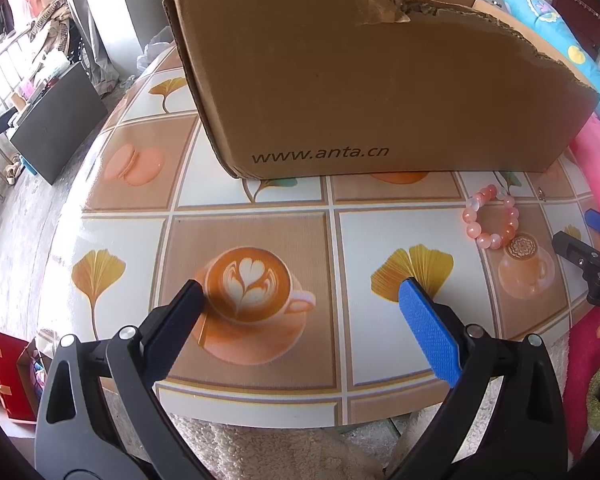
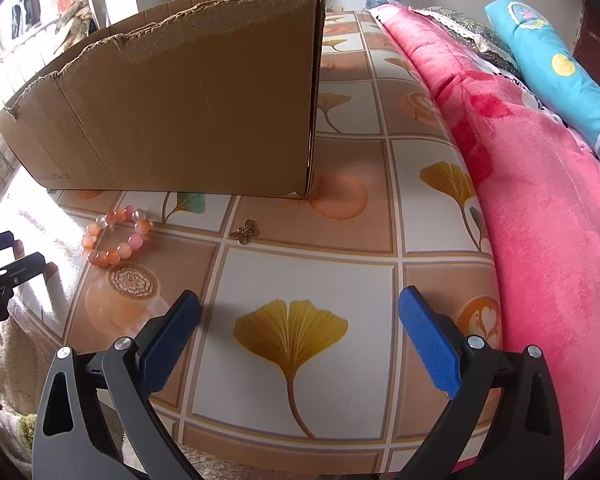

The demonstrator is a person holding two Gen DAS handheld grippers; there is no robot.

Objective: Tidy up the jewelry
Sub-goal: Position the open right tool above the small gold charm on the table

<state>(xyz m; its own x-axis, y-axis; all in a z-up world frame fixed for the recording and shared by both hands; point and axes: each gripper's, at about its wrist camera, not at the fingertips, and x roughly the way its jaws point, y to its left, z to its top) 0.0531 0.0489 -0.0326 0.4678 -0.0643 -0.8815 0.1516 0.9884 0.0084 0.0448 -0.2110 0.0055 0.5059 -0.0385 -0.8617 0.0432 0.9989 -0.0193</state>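
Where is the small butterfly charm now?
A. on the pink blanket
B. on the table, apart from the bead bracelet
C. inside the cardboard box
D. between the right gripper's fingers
B: the butterfly charm lies flat on the table, clear of the bead bracelet.

Matt corrugated cardboard box (image 1: 340,80); glossy glassy bead bracelet (image 2: 118,236); fleecy pink blanket (image 2: 540,200).

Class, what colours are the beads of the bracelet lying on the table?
Pink, orange and whitish round beads on the beaded bracelet; the right wrist view shows them best.
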